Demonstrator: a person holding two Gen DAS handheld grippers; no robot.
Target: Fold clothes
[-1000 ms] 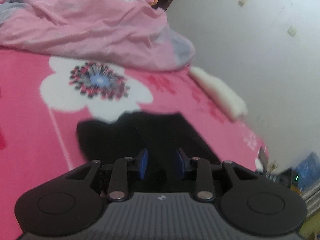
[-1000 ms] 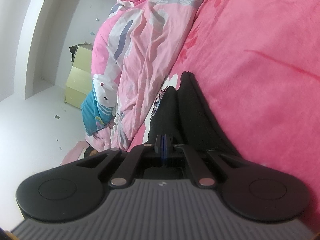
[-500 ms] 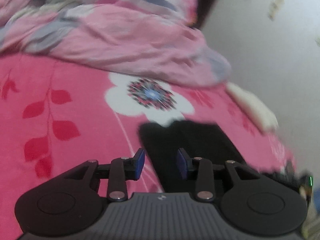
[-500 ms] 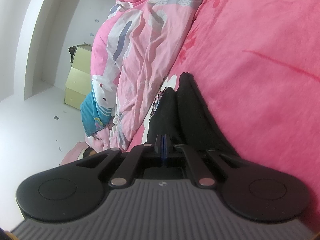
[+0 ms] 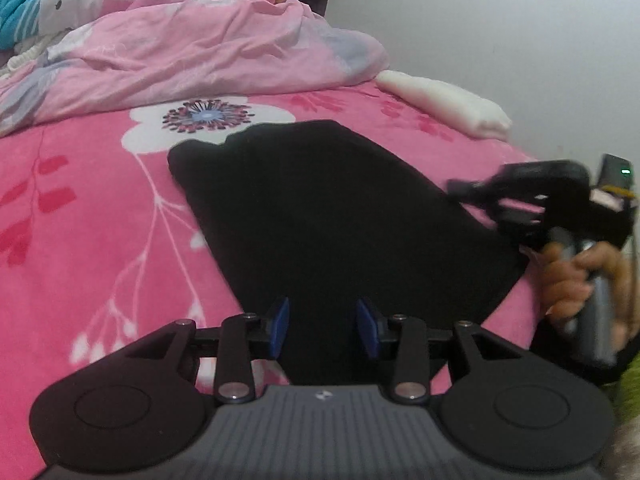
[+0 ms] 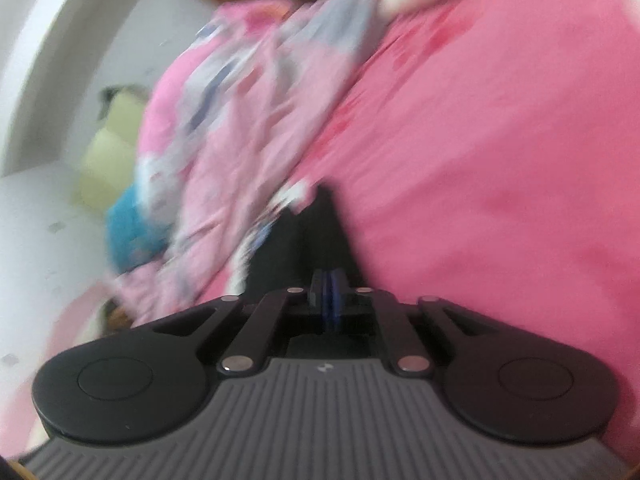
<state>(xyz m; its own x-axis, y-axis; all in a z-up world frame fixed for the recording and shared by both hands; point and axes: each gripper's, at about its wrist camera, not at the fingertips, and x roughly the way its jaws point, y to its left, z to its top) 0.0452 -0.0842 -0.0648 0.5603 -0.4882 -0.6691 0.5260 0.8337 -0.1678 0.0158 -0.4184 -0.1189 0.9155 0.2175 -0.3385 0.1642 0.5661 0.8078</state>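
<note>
Two blue-padded fingers (image 5: pixel 279 326) of the left gripper (image 5: pixel 322 328) stood released over the near edge of the black garment (image 5: pixel 320 216), which lay flat on the pink floral bed (image 5: pixel 80 240). At three o'clock a hand (image 5: pixel 584 280) held the right gripper (image 5: pixel 460 188) at the garment's right edge; a pink duvet (image 5: pixel 192 52) lay at twelve, a white roll (image 5: pixel 444 100) at one. From the blurred right wrist view, the right gripper (image 6: pixel 329 292) was clenched, apparently on the black garment (image 6: pixel 316 236), at six o'clock.
</note>
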